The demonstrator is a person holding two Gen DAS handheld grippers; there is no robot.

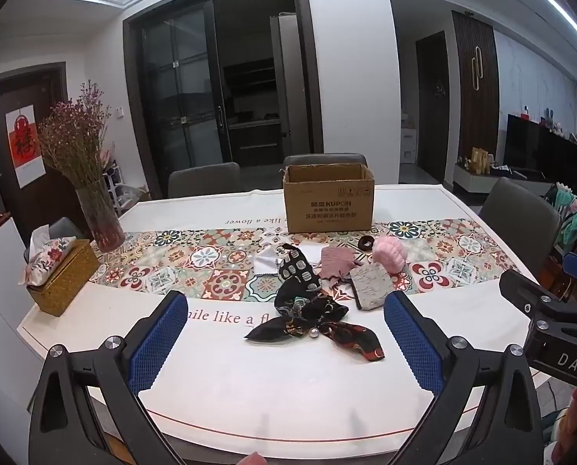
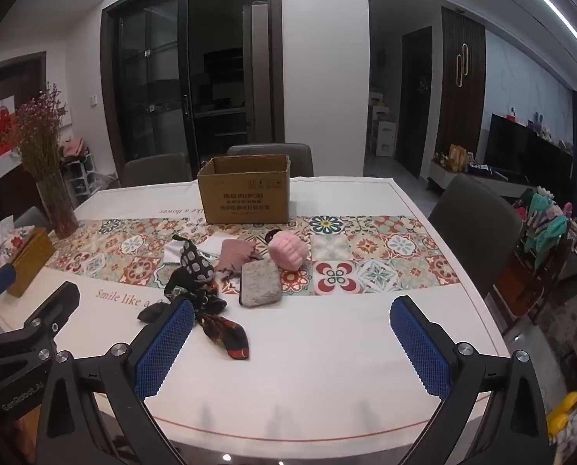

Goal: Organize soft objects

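Observation:
A pile of soft things lies mid-table: a dark patterned scarf [image 1: 311,314] [image 2: 207,302], a grey pouch [image 1: 369,283] [image 2: 259,285], a pink cloth [image 1: 336,263] [image 2: 236,254], a fluffy pink item [image 1: 389,252] [image 2: 288,250], a white cloth [image 1: 267,263] and a dark ring [image 1: 365,242]. An open cardboard box [image 1: 329,201] [image 2: 245,192] stands behind them. My left gripper [image 1: 284,329] is open and empty, just short of the scarf. My right gripper [image 2: 292,333] is open and empty, to the right of the scarf.
The table [image 1: 230,379] has a white cloth with a patterned runner [image 1: 195,263]. A glass vase of dried flowers [image 1: 98,213] and a woven tissue box [image 1: 61,275] stand at the left. Grey chairs [image 2: 478,224] surround the table.

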